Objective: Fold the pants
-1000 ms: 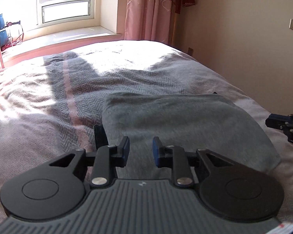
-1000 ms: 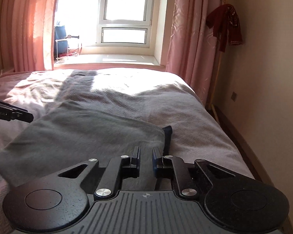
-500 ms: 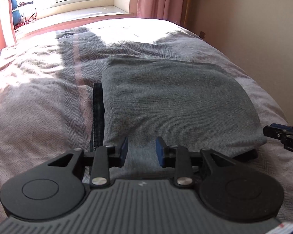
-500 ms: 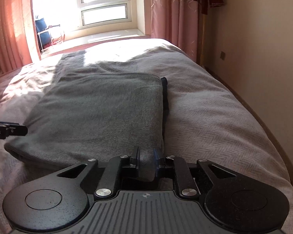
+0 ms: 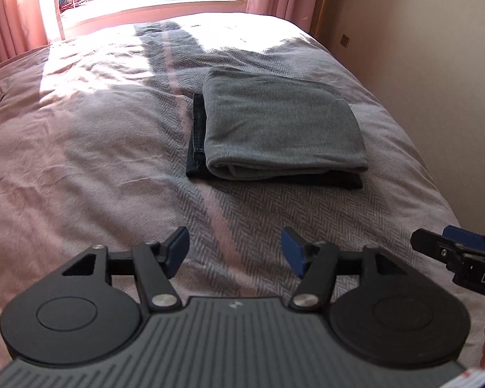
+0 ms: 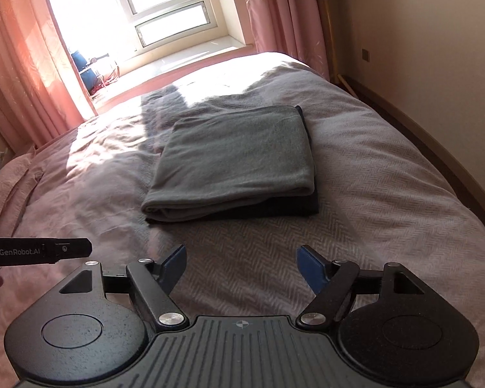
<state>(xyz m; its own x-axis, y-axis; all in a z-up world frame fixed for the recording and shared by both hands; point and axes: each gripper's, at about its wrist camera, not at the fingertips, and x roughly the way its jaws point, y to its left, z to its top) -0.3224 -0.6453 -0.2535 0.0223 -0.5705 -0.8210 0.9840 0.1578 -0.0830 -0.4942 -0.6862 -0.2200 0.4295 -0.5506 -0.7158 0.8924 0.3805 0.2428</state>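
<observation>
Both grippers have released and backed away from the grey pants (image 5: 281, 126); my left gripper (image 5: 235, 252) and right gripper (image 6: 242, 265) are spread apart, empty; pants lie folded atop dark jeans (image 5: 195, 135) on the bed (image 5: 80, 148).

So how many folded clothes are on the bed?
2. Grey pants lie folded on top, and a dark folded garment lies underneath them, peeking out at the left and front edges. More could be hidden beneath.
</observation>
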